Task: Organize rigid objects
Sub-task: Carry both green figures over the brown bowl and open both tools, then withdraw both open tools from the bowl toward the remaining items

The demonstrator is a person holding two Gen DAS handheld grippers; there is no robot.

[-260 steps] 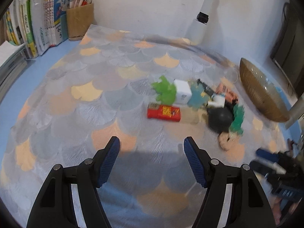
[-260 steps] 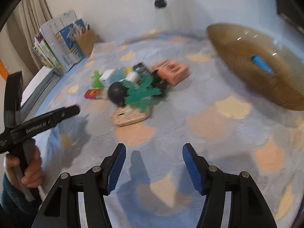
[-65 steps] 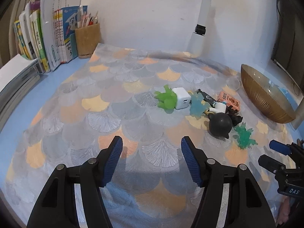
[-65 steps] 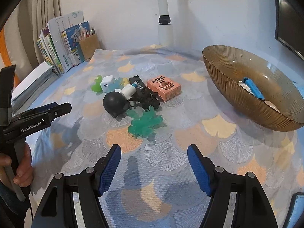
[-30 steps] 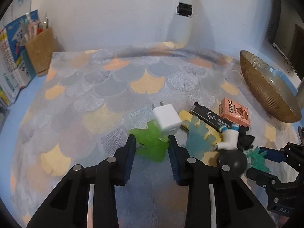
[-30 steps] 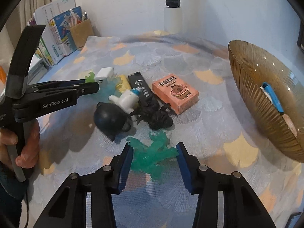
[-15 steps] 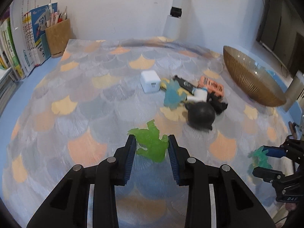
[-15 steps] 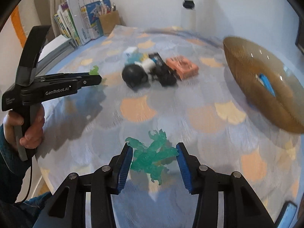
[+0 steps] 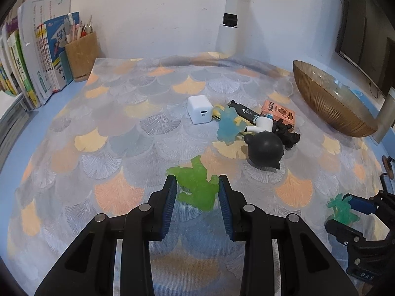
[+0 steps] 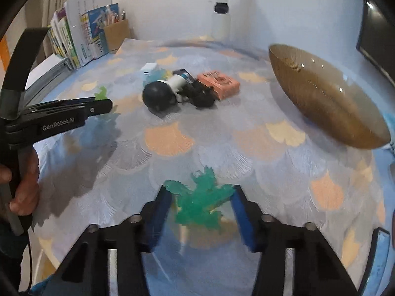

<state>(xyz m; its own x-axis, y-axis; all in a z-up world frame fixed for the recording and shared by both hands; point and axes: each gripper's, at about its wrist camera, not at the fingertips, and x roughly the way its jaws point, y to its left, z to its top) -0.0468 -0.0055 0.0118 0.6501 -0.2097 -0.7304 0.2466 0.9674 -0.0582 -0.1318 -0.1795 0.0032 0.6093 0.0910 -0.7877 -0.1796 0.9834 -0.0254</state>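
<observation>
My left gripper is shut on a light green jelly toy and holds it over the patterned cloth, short of the pile. My right gripper is shut on a teal jelly toy, which also shows in the left wrist view at the lower right. The pile holds a white charger cube, a pale blue jelly toy, a black round figure, a white tube, a black stick, a dark clump and an orange box.
A brown ribbed bowl stands at the right; it also shows in the right wrist view. Books and a pen holder line the back left. A white lamp post rises at the back. A monitor is at the far right.
Both grippers have closed on their jelly toys and lifted them back from the pile. The right one has swung toward the bowl side, the image is slightly blurred.
</observation>
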